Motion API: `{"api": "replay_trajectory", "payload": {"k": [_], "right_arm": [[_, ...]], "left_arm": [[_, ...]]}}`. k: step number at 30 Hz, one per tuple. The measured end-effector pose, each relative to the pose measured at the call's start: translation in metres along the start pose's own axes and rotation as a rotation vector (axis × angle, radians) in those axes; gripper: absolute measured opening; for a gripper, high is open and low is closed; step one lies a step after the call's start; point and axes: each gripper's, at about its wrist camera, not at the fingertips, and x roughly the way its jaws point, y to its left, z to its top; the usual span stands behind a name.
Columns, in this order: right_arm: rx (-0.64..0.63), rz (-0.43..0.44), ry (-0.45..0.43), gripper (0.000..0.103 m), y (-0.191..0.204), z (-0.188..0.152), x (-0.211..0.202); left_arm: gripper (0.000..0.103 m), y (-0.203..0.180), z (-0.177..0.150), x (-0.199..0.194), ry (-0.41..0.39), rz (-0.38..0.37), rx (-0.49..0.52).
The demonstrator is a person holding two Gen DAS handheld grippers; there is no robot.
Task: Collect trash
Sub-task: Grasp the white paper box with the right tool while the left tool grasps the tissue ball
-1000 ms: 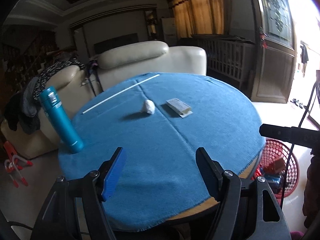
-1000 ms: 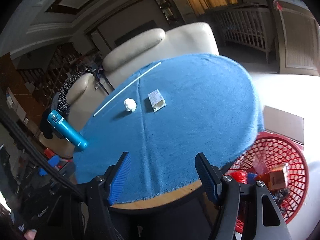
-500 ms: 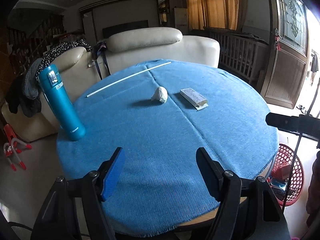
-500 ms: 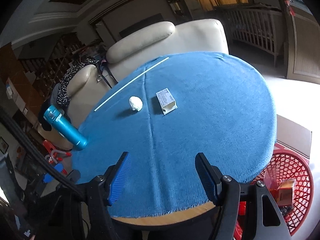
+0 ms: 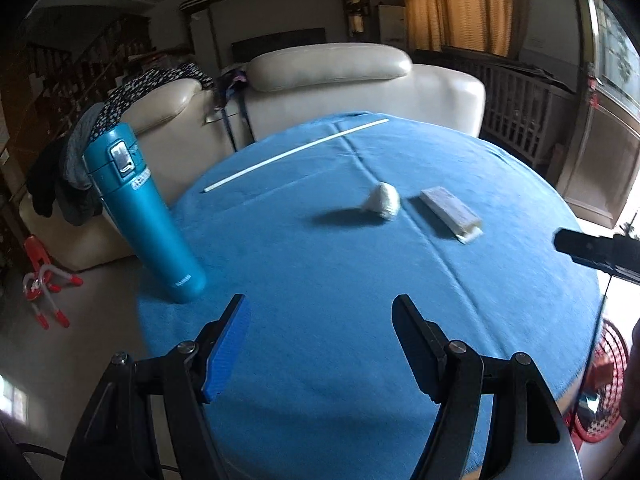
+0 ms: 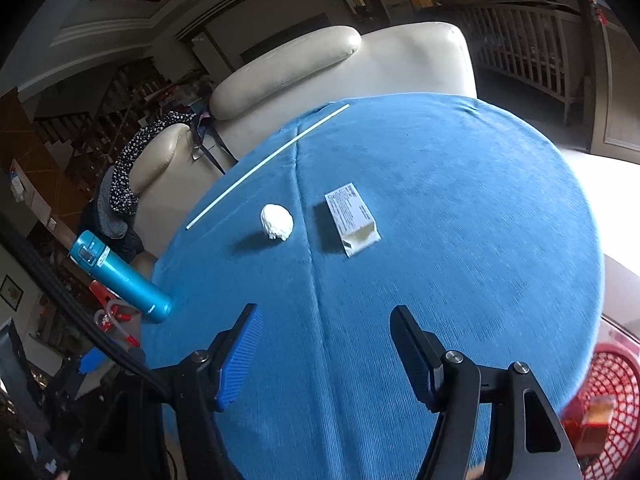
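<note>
Hovering over the near edge of a blue tablecloth (image 6: 460,240), the left gripper (image 5: 320,324) and right gripper (image 6: 324,332) both stand apart and empty. Beyond them on the cloth lie a paper wad (image 6: 277,222), a small box (image 6: 352,220) beside it, and a white stick (image 6: 264,168) farther back.

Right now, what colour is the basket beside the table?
Red, an open mesh; right wrist view shows it best.

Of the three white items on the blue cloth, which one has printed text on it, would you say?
The flat white packet; the crumpled paper ball and thin white stick are plain.
</note>
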Motion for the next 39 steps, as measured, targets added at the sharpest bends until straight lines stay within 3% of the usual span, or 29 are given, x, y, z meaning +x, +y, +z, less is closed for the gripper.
{"api": "replay_trajectory", "payload": {"k": [12, 20, 27, 29, 30, 36, 39], "right_arm": [[-0.051, -0.039, 0.042, 0.070, 0.003, 0.039, 0.055], [-0.113, -0.103, 0.121, 0.070, -0.004, 0.079, 0.142], [-0.136, -0.137, 0.202, 0.069, -0.008, 0.088, 0.192], [-0.159, -0.146, 0.210, 0.059, -0.008, 0.086, 0.199], [-0.169, -0.152, 0.214, 0.049, -0.008, 0.084, 0.202], [-0.195, -0.125, 0.186, 0.045, -0.018, 0.074, 0.188], [-0.191, -0.095, 0.170, 0.045, -0.027, 0.065, 0.170]], "left_arm": [[0.074, 0.007, 0.049, 0.065, 0.083, -0.055, -0.081], [0.074, -0.001, 0.059, 0.088, 0.136, -0.085, -0.066], [0.074, -0.018, 0.085, 0.124, 0.182, -0.123, -0.033], [0.074, -0.025, 0.095, 0.134, 0.190, -0.143, -0.032], [0.074, -0.029, 0.100, 0.140, 0.193, -0.157, -0.031], [0.074, -0.060, 0.121, 0.179, 0.247, -0.237, -0.039], [0.074, -0.072, 0.125, 0.200, 0.277, -0.234, -0.048]]}}
